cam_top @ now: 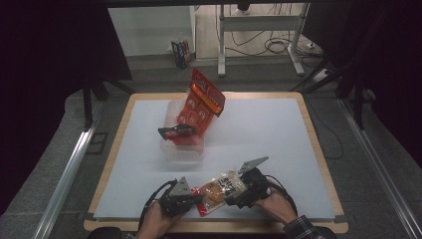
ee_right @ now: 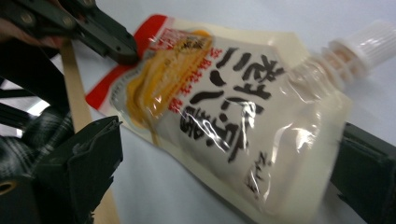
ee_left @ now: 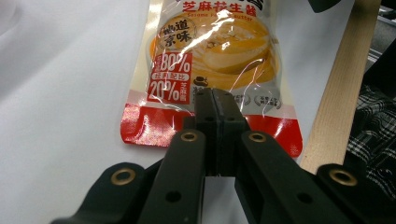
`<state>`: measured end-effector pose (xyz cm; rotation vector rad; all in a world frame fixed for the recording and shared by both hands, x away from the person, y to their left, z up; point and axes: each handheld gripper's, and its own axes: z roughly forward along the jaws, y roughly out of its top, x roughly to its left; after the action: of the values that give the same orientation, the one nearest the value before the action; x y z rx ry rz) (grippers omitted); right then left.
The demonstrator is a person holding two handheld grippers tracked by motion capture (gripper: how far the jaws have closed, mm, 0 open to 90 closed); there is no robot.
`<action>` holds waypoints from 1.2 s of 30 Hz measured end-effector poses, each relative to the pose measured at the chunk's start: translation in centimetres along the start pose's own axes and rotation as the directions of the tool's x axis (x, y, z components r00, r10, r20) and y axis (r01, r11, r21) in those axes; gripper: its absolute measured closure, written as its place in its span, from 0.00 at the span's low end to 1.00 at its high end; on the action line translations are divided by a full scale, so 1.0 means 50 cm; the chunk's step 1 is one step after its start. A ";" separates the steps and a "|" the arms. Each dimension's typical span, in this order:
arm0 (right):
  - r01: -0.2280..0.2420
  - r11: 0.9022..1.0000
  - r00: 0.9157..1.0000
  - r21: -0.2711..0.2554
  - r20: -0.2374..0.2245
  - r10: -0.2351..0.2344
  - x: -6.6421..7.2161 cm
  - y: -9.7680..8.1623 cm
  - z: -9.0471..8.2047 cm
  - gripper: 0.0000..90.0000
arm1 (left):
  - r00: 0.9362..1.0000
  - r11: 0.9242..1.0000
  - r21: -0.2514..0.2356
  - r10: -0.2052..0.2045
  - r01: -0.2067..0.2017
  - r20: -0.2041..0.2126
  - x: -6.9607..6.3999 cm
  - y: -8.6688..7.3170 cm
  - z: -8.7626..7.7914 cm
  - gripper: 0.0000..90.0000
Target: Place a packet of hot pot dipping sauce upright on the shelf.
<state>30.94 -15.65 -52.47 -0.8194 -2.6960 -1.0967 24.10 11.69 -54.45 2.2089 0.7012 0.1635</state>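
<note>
While both hands rest at the near edge of the table (cam_top: 149, 107), the work centres on a spouted sauce pouch (cam_top: 222, 188) lying between the two grippers on the white table surface. The left gripper (cam_top: 195, 198) has its jaws pressed together on the red bottom seam of the pouch; in the left gripper view the black pads meet flat against each other at that seam (ee_left: 215, 122), pinching the foil edge. The right gripper (cam_top: 245, 191) stands with its jaws spread, one on either side of the pouch's upper part; in the right gripper view the pouch (ee_right: 224, 107) lies between the two jaws with a gap on the left side, and whether the right-hand jaw touches the pouch cannot be told. The white screw cap (ee_right: 369, 39) of the pouch points away from the left gripper, whose tip (ee_right: 122, 46) shows at the red seam in that view. Farther back, near the table's middle, a clear plastic container (cam_top: 184, 147) holds an upright orange-red snack bag (cam_top: 200, 102) and a small dark packet (cam_top: 176, 131) leaning at its front.
</note>
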 end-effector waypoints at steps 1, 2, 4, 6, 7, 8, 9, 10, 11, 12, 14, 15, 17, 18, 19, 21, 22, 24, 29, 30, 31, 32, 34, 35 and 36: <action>0.000 1.000 1.000 -0.004 -0.015 0.000 0.000 0.002 0.002 0.06 | 1.000 1.000 0.000 0.000 0.000 0.000 0.000 0.000 0.000 1.00; -0.012 1.000 0.999 -0.008 -0.039 0.011 0.000 0.003 0.004 0.05 | 1.000 1.000 0.001 0.001 -0.001 -0.001 0.000 0.000 0.000 1.00; -0.011 1.000 0.999 -0.004 -0.037 0.011 0.005 0.008 0.010 0.05 | 1.000 1.000 0.003 0.002 -0.002 -0.003 -0.001 0.000 -0.001 1.00; 0.003 1.000 1.000 0.004 -0.029 -0.003 0.010 0.011 0.013 0.08 | 1.000 1.000 0.004 0.004 -0.004 -0.006 -0.002 0.000 -0.001 1.00; 0.001 1.000 1.000 0.007 -0.023 -0.001 0.012 0.013 0.014 0.12 | 1.000 1.000 0.005 0.006 -0.006 -0.009 -0.003 0.000 -0.001 1.00; -0.009 1.000 1.000 0.016 -0.008 0.009 0.013 0.015 0.013 0.17 | 1.000 1.000 0.006 0.006 -0.006 -0.013 -0.005 0.001 -0.001 1.00; -0.019 1.000 1.000 0.019 0.003 0.019 0.014 0.018 0.011 0.21 | 1.000 1.000 0.009 0.011 -0.011 -0.017 -0.005 0.001 -0.002 1.00; -0.027 1.000 1.000 0.010 -0.006 0.027 0.011 0.020 0.008 0.25 | 1.000 1.000 0.011 0.012 -0.012 -0.020 -0.007 0.002 -0.002 1.00; -0.040 0.999 0.999 0.002 -0.028 0.040 0.008 0.022 0.006 0.30 | 1.000 1.000 0.013 0.016 -0.015 -0.024 -0.007 0.002 -0.002 1.00; -0.052 0.999 0.998 -0.011 -0.043 0.051 0.007 0.024 0.004 0.32 | 1.000 1.000 0.013 0.017 -0.016 -0.025 -0.008 0.002 -0.002 1.00; -0.044 0.999 0.998 -0.012 -0.037 0.044 0.010 0.030 0.004 0.38 | 1.000 1.000 0.017 0.015 -0.015 -0.024 -0.007 0.003 -0.003 1.00; -0.040 0.999 0.999 -0.015 -0.036 0.040 0.012 0.033 0.003 0.40 | 1.000 1.000 0.016 0.015 -0.015 -0.026 -0.008 0.003 -0.003 1.00; -0.039 0.998 0.997 -0.039 -0.069 0.036 0.011 0.038 0.000 0.48 | 1.000 1.000 0.013 0.013 -0.013 -0.029 -0.010 0.003 -0.002 1.00; -0.054 0.997 0.993 -0.056 -0.104 0.048 0.010 0.040 -0.002 0.53 | 0.999 1.000 0.016 0.015 -0.015 -0.029 -0.010 0.004 -0.003 1.00; -0.071 0.995 0.989 -0.072 -0.133 0.061 0.010 0.042 -0.003 0.58 | 0.999 1.000 0.018 0.017 -0.016 -0.031 -0.010 0.004 -0.003 1.00; -0.065 0.996 0.990 -0.068 -0.130 0.056 0.012 0.049 -0.004 0.69 | 0.999 1.000 0.020 0.016 -0.015 -0.031 -0.010 0.004 -0.004 0.97; -0.048 0.997 0.993 -0.064 -0.112 0.040 0.015 0.051 -0.006 0.76 | 0.999 0.999 0.029 0.026 -0.025 -0.029 -0.009 0.004 -0.006 0.95; -0.044 0.997 0.993 -0.061 -0.108 0.038 0.017 0.054 -0.011 0.83 | 0.999 0.999 0.031 0.031 -0.030 -0.032 -0.010 0.004 -0.008 0.93; 0.015 0.998 0.997 -0.057 -0.073 -0.019 0.037 0.067 -0.020 0.90 | 0.998 0.998 0.035 0.048 -0.046 -0.044 -0.014 0.004 -0.020 0.76; 0.032 0.998 0.997 -0.059 -0.062 -0.035 0.041 0.072 -0.024 0.91 | 0.998 0.999 0.026 0.042 -0.041 -0.041 -0.014 0.003 -0.022 0.69; 0.040 0.997 0.997 -0.061 -0.057 -0.043 0.042 0.075 -0.026 0.92 | 0.998 0.999 0.019 0.038 -0.038 -0.043 -0.013 0.002 -0.027 0.67; 0.046 0.997 0.997 -0.066 -0.054 -0.050 0.043 0.078 -0.030 0.92 | 0.998 1.000 0.008 0.030 -0.029 -0.048 -0.012 0.001 -0.032 0.65; 0.051 0.996 0.998 -0.080 -0.044 -0.054 0.042 0.084 -0.039 0.93 | 0.999 1.000 -0.024 0.013 -0.014 -0.037 -0.008 -0.002 -0.043 0.59; 0.054 0.995 0.998 -0.083 -0.034 -0.057 0.042 0.087 -0.043 0.94 | 0.999 0.999 -0.041 0.006 -0.008 -0.040 -0.007 -0.003 -0.048 0.55; 0.060 0.994 0.998 -0.087 -0.026 -0.062 0.041 0.089 -0.046 0.94 | 0.999 0.999 -0.053 0.001 -0.003 -0.040 -0.004 -0.004 -0.053 0.53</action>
<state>31.34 -13.69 -47.44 -0.7324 -2.6832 -1.2354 22.94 13.44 -52.76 2.1608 0.7091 0.2258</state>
